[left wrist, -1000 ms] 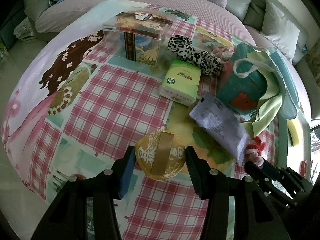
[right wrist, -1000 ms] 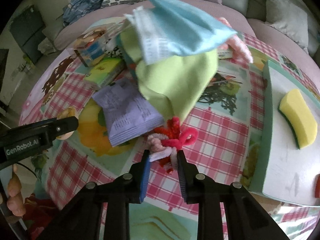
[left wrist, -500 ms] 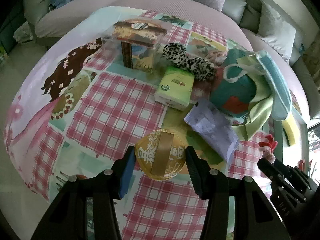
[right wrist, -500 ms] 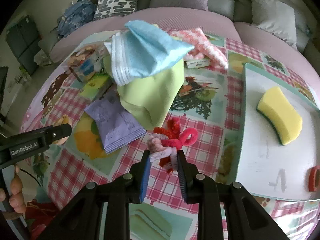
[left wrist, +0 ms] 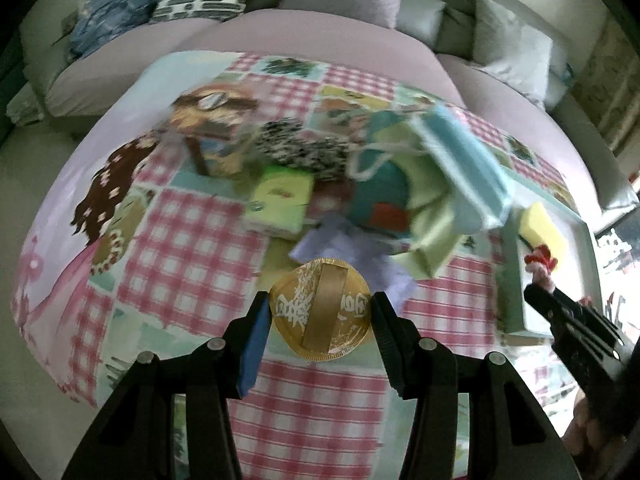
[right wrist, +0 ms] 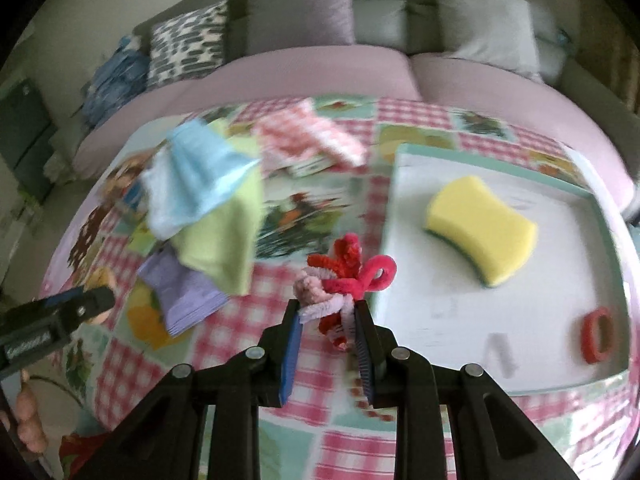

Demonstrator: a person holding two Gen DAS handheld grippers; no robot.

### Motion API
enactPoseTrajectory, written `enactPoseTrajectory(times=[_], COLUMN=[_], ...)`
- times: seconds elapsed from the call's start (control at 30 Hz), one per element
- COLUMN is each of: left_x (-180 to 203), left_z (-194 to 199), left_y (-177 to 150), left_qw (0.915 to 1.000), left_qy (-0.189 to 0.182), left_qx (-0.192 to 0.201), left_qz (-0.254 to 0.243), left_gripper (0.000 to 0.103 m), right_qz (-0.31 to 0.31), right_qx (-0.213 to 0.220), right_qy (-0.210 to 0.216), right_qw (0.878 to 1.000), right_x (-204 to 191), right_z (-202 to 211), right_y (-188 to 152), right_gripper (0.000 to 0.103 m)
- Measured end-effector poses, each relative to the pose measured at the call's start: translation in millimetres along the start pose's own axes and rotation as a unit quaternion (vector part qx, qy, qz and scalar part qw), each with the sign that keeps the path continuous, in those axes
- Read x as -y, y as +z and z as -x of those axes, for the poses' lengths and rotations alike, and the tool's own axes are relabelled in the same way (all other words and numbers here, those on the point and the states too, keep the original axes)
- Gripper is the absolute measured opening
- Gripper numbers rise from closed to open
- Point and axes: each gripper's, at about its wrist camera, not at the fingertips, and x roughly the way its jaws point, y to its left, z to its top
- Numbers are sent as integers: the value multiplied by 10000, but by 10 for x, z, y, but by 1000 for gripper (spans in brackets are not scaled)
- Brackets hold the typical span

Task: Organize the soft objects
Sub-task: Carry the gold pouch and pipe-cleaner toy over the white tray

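My left gripper (left wrist: 320, 314) is shut on a round gold coin-shaped disc (left wrist: 320, 309), held above the patterned tablecloth. My right gripper (right wrist: 327, 320) is shut on a bundle of red, pink and white pipe cleaners (right wrist: 343, 278), held near the left edge of a white tray (right wrist: 460, 308). A yellow sponge (right wrist: 480, 228) and a red ring (right wrist: 598, 334) lie in the tray. In the left wrist view the right gripper (left wrist: 536, 286) shows at the right with the pipe cleaners (left wrist: 540, 262). A blue cloth (right wrist: 196, 182) and a green cloth (right wrist: 222, 240) are draped over a bag (left wrist: 380, 196).
A green tissue pack (left wrist: 278, 204), a purple packet (right wrist: 180, 294), a leopard-print soft item (left wrist: 300, 148), a clear box (left wrist: 212, 132) and a pink checked cloth (right wrist: 308, 138) lie on the table. A sofa with cushions (right wrist: 300, 4) stands behind it.
Both grippers have risen and shifted right with their loads. The pipe cleaner bundle has come from beside the green cloth to the tray's left edge. The views have become blurred.
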Motion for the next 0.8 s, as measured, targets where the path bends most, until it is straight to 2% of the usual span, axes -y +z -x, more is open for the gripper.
enactPoseTrajectory(times=[0.3,0.4,0.53,0.8], left_x=[734,1008,1354,2129], left_z=[72,48,26,-211], left_y=[127,186,266,283], left_qw=[9958,9929,9884,9737], left_qy=[-416,-500,-623,-915], left_qx=[45,-6,-14,-107], left_qz=[-813,-1079,-1388,-2085], left_gripper=[52,52,52,52], right_qz=[-846,-1166,-1389,-2011], right_qx=[215,220,230,222], right_qy=[-604,-665,-949,-1269], right_qw=[9944,9907,9855,9711], right_x=[693,911,1147,1652], right_z=[159,160,180,229], right_y=[18,10,-23,-143], right_gripper=[27,27,27,27])
